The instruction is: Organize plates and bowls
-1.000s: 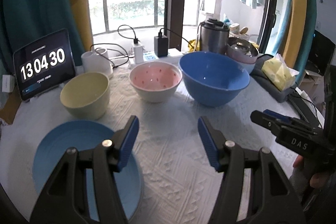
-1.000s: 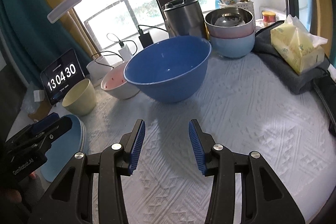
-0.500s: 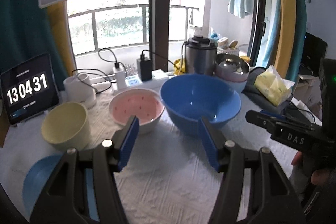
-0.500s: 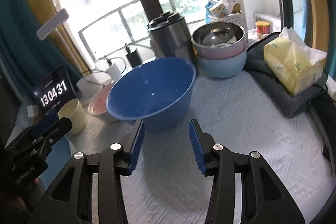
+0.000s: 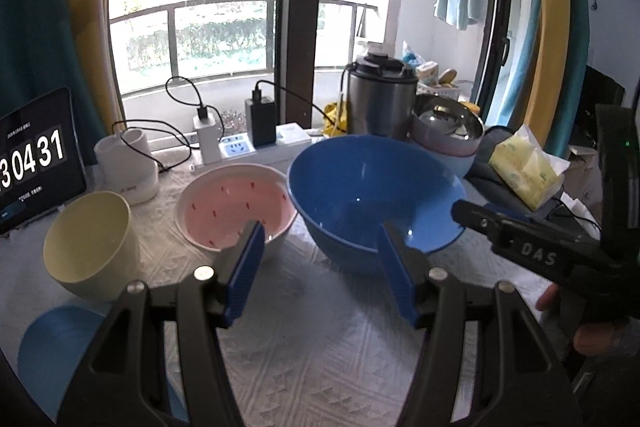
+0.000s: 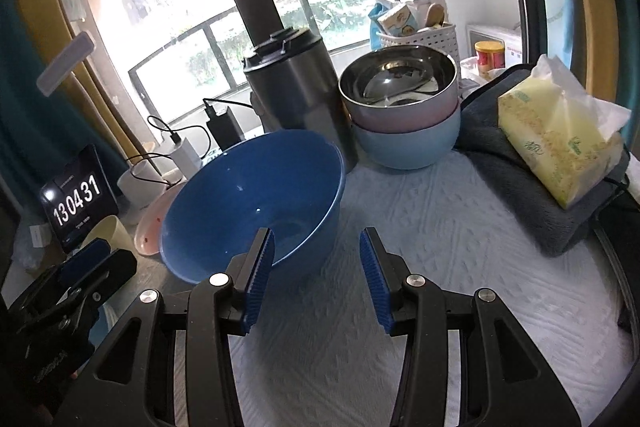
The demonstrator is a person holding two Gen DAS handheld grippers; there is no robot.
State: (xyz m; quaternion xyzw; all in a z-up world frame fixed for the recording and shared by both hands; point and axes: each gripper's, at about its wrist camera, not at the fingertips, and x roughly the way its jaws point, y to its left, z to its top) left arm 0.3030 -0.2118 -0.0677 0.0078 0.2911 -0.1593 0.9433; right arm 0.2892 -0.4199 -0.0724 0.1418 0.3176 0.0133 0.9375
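The large blue bowl point(image 5: 376, 199) is being approached by both grippers, jaws open and empty; a rim grasp is needed next.

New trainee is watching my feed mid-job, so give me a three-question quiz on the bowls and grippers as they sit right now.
1. True or false: the large deep-blue plastic bowl is held in the left gripper.
2. Which dish sits directly left of that bowl in the left wrist view? A) the white bowl with the pink speckled inside B) the pale yellow cup-shaped bowl C) the flat light-blue plate
3. What lies on top of the stacked pink and light-blue bowls?

Key: 1 false, both it and the right gripper are open and empty. 2 A. 3 a shiny steel bowl.
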